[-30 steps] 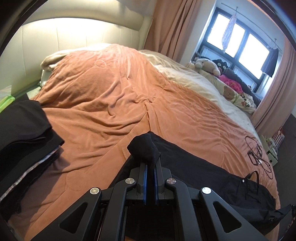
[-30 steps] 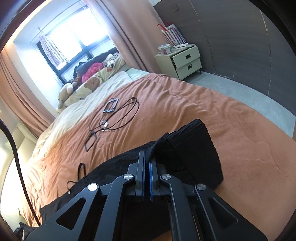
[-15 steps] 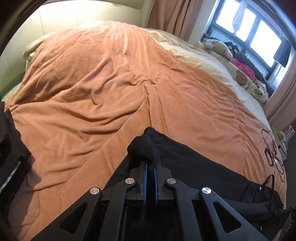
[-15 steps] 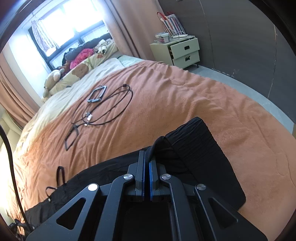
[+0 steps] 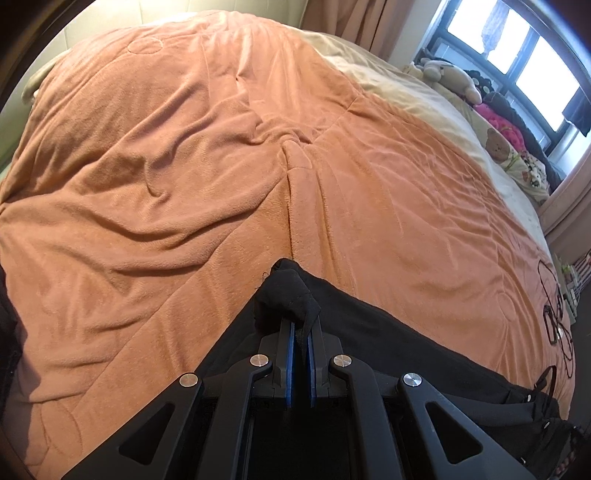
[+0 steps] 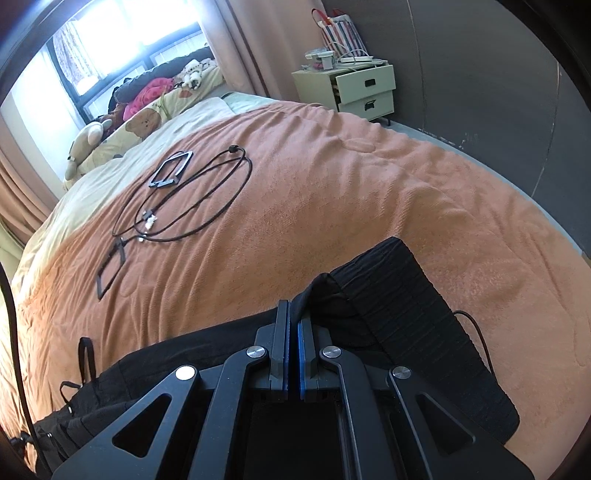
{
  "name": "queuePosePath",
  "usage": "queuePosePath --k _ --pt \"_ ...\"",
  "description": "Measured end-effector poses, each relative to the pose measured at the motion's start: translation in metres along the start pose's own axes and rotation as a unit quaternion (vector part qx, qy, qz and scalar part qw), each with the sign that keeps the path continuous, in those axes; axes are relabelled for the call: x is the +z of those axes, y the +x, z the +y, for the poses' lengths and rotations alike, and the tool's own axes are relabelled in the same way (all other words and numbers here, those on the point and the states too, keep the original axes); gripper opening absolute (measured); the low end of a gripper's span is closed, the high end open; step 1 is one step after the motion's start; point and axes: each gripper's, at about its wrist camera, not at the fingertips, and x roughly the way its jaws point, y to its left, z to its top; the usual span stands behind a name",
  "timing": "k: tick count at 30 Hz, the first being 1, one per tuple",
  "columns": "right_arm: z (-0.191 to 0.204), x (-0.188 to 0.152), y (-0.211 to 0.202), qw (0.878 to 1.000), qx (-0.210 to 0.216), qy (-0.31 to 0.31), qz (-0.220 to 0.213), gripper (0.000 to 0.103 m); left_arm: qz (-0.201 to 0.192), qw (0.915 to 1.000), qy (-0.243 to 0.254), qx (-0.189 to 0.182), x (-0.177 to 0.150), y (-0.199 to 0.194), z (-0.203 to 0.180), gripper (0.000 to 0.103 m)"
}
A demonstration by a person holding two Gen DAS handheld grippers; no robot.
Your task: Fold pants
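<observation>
Left wrist: my left gripper [image 5: 300, 325] is clamped on a bunched hem of the black fabric pants [image 5: 388, 332], which lie on the orange fleece blanket [image 5: 184, 166]. Right wrist: right gripper [image 6: 293, 314] pinches the pants' ribbed waistband [image 6: 413, 306], black looped cable [image 6: 192, 199] well beyond

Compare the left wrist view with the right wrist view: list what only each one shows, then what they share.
Only the left wrist view: the left claw shut on a bunched corner of the black pants, and a padded headboard at the bed's far end.

Only the right wrist view: the right claw shut on the pants' ribbed waistband, a bedside drawer unit, a striped bag.

Both: the orange blanket, black cables, soft toys by the window.
</observation>
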Motion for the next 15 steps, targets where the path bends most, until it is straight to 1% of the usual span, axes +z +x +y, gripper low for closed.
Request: queuePosePath --k 2,3,4,6,7,8,9,10,11,12,15 --pt "0.002 0.001 0.004 1.0 0.0 -0.002 -0.003 0.0 0.006 1.0 0.003 0.004 0.001 0.007 -0.003 0.007" --pt "0.006 0.001 0.006 1.0 -0.004 -0.01 -0.006 0.0 0.012 0.9998 0.008 0.011 0.001 0.011 -0.005 0.011" --pt "0.009 0.0 0.007 1.0 -0.012 -0.017 -0.004 0.001 0.02 0.9995 0.012 0.019 0.001 0.015 -0.007 0.011" --pt "0.014 -0.003 0.01 0.999 -0.021 -0.024 0.013 0.006 0.037 0.9988 0.018 0.025 -0.001 0.018 -0.009 0.02" --pt "0.015 -0.002 0.011 0.999 -0.017 -0.028 0.02 0.019 0.04 0.9987 0.021 0.024 -0.002 0.016 -0.009 0.026" --pt "0.016 -0.003 0.009 0.999 -0.008 -0.033 0.022 0.038 0.037 0.9986 0.026 0.025 -0.004 0.012 -0.009 0.043" --pt "0.018 -0.005 0.003 0.999 -0.002 -0.042 0.016 0.047 0.032 0.9987 0.03 0.026 -0.005 0.008 -0.008 0.057" --pt "0.022 -0.007 -0.005 0.998 -0.003 -0.055 0.006 0.059 0.023 0.9988 0.034 0.027 -0.007 0.002 -0.007 0.061" --pt "0.025 -0.009 -0.011 0.998 -0.005 -0.067 -0.003 0.061 0.014 0.9987 0.039 0.028 -0.008 -0.005 -0.006 0.064" --pt "0.03 -0.012 -0.019 0.996 -0.002 -0.086 -0.009 0.061 0.01 0.9987 0.042 0.028 -0.009 -0.01 -0.005 0.064" --pt "0.051 -0.022 -0.034 0.99 0.029 -0.14 -0.011 0.061 0.004 0.9977 0.06 0.031 -0.011 -0.021 -0.005 0.064"
